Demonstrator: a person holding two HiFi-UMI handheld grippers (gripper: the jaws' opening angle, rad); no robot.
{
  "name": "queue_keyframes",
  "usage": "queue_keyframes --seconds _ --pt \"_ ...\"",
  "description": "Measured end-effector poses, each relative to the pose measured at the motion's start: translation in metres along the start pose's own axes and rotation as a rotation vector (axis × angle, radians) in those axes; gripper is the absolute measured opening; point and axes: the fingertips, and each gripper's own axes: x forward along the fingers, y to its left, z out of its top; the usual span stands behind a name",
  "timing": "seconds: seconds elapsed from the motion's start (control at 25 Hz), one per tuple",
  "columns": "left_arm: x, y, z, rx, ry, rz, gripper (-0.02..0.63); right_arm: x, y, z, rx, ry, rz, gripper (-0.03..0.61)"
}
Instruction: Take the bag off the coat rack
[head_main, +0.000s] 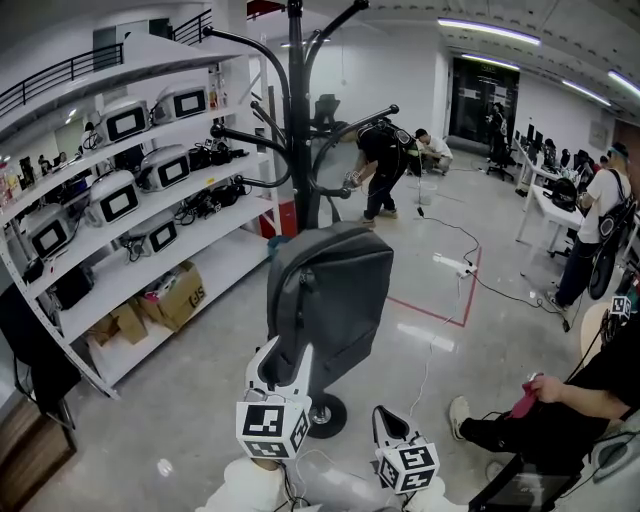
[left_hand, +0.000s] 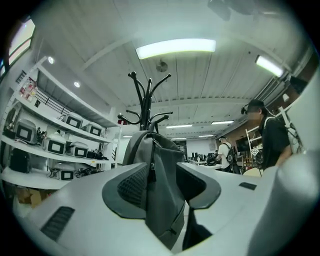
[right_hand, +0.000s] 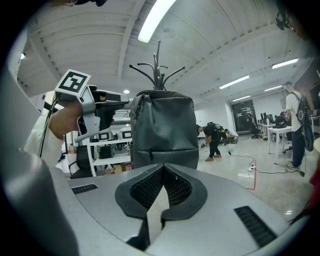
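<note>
Sitting within parted left tool (head_main: 283, 352), bag (head_main: 335, 290) edge borders bare floor (head_main: 450, 340).

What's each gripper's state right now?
Left gripper: open, jaws apart around the bag's side fabric, no clamp visible.
Right gripper: shut, jaw tips together, nothing between them.

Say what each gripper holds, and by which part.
The right gripper holds nothing, jaws shut. The left gripper has its jaws apart around the upper side edge of the bag; whether they pinch it cannot be told.
</note>
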Motion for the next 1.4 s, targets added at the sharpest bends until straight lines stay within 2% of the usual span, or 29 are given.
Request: queue_keyframes --seconds 0.48,0.6,0.76,0.96,1.16,1.4 --pt "0.034 0.033 -0.001 0.067 0.053 0.057 0.371 0.003 0.003 -0.001 0.001 0.009 0.012 0.011" --pt "0.051 0.040 0.000 0.065 0.064 0.035 0.406 0.004 0.004 -0.001 -0.002 0.011 0.013 0.011" --pt "0.071 0.045 0.001 0.046 0.094 -0.044 0.411 0.007 0.008 -0.007 0.002 0.023 0.026 0.011" --pt "0.092 0.057 -0.001 0.078 0.135 -0.056 0.412 0.013 0.003 -0.010 0.007 0.028 0.022 0.011" --pt "0.103 0.052 0.001 0.076 0.155 -0.129 0.414 0.018 -0.008 -0.010 0.014 0.032 0.008 0.011" --pt "0.115 0.046 0.001 0.136 0.194 -0.128 0.413 0.020 -0.014 -0.010 0.019 0.039 0.002 0.011"
